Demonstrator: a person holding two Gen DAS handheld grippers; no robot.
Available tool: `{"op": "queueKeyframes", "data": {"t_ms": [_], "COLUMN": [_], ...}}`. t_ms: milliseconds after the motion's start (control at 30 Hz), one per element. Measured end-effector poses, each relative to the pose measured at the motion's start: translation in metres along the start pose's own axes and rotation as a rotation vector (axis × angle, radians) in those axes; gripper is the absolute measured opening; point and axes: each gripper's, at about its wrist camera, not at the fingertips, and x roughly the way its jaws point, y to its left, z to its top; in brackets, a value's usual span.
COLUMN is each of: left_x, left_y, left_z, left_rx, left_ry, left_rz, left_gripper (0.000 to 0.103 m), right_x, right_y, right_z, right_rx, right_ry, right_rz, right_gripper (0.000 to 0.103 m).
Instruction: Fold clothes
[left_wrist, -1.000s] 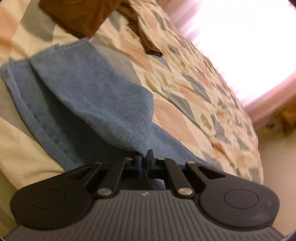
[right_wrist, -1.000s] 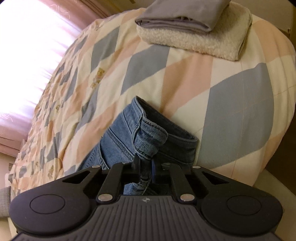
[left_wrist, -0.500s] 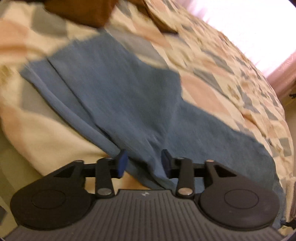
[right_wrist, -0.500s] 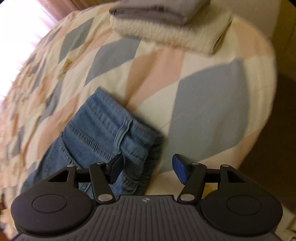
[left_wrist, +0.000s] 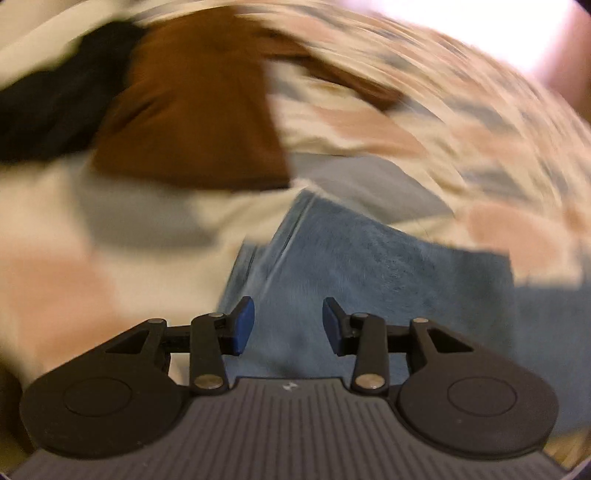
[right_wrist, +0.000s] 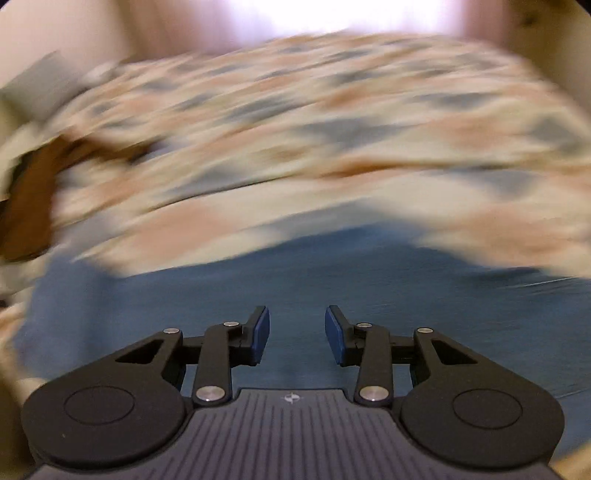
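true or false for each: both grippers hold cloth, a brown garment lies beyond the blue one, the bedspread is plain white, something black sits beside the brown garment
1. Both grippers hold cloth. False: the left gripper stands open over the blue garment; the right gripper grips nothing, its jaws closing.
2. A brown garment lies beyond the blue garment. True.
3. The bedspread is plain white. False: it is patterned in cream, pink and grey-blue.
4. A black item sits beside the brown garment. True.

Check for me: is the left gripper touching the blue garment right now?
Cannot tell. In the left wrist view the left gripper has its jaws apart with nothing pinched, over the blue garment, but blur hides whether the fingertips graze the cloth.
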Motion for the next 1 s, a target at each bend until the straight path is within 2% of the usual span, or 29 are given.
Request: {"op": "queueKeyframes", "data": {"t_ms": [100,200,300,400,500,633,800,900,1000], "left_x": [0.027,0.049,0.056,0.055,0.048,0.046,0.055,0.064,0.082], "left_y": [0.024,0.049,0.062,0.065,0.064,0.058,0.045,0.034,0.021], "left_z": [0.023,0.044,0.052,0.058,0.069,0.084,0.100,0.110,0.119], "left_rx": [0.127,0.223,0.293,0.342,0.380,0.441,0.561,0.650,0.784], "left_ry": [0.061,0.148,0.191,0.211,0.194,0.168,0.164,0.177,0.203], "left_rz": [-0.167,-0.321,-0.416,-0.463,-0.493,-0.524,-0.525,-0.553,-0.626], "left_gripper": [0.035,0.035,0.035,0.035,0.036,0.039,0.040,0.048,0.059], "right_x": [0.040,0.070,0.085,0.083,0.081,0.081,0.091,0.101,0.119], "right_y": [0.082,0.143,0.190,0.215,0.227,0.239,0.263,0.285,0.310], "right_z": [-0.020,-0.051,-0.076,-0.094,-0.103,-0.123,-0.147,-0.150,-0.146], "right_rx": [0.190,0.429,0.599,0.719,0.808,0.919,1.064,1.139,1.194], "right_ry": [0.053,0.066,0.067,0.054,0.024,-0.051,-0.121,-0.130,-0.139], "right_rz": [0.122,0.162,0.167,0.160,0.171,0.220,0.313,0.352,0.354], "right_gripper": [0.039,0.039,0.039,0.039,0.040,0.040,0.040,0.042,0.045]}}
